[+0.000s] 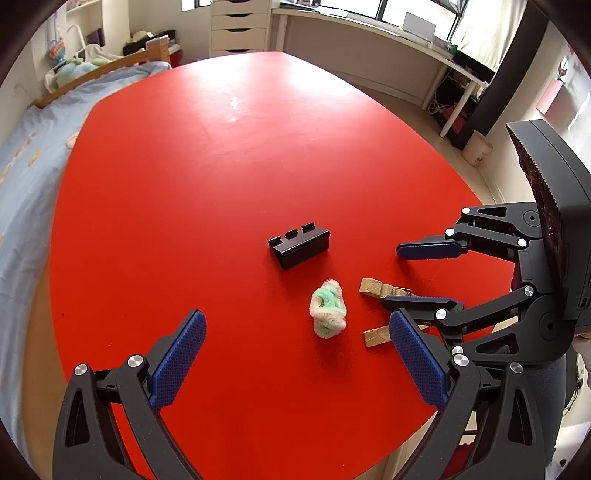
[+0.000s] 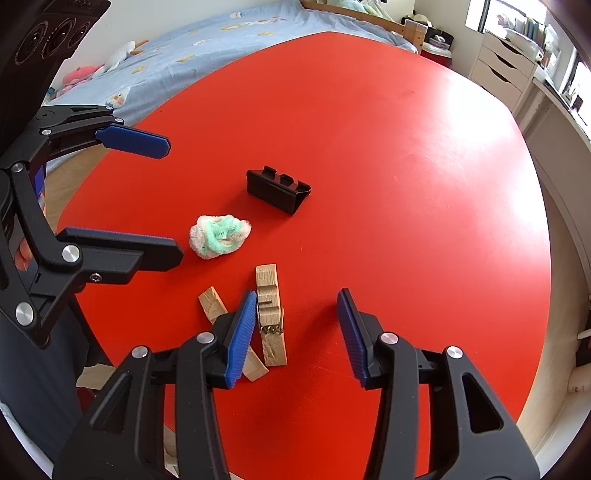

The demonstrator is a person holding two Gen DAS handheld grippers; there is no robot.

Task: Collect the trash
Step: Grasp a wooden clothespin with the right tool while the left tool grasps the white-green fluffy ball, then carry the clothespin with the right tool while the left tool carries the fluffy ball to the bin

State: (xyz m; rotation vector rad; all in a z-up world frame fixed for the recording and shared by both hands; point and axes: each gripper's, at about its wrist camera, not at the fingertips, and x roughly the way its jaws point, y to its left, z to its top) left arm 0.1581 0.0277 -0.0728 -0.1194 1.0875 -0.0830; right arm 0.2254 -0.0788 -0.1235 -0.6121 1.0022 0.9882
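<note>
On the red table lie a crumpled white-and-green wad, a black plastic clip-like piece, and broken wooden clothespin pieces. My left gripper is open and empty, hovering just in front of the wad; it also shows in the right wrist view. My right gripper is open and empty over the clothespin pieces; it also shows in the left wrist view.
A bed with a blue cover runs along the table's left side. A white drawer unit and a long white desk stand behind. A small bin sits on the floor at the right.
</note>
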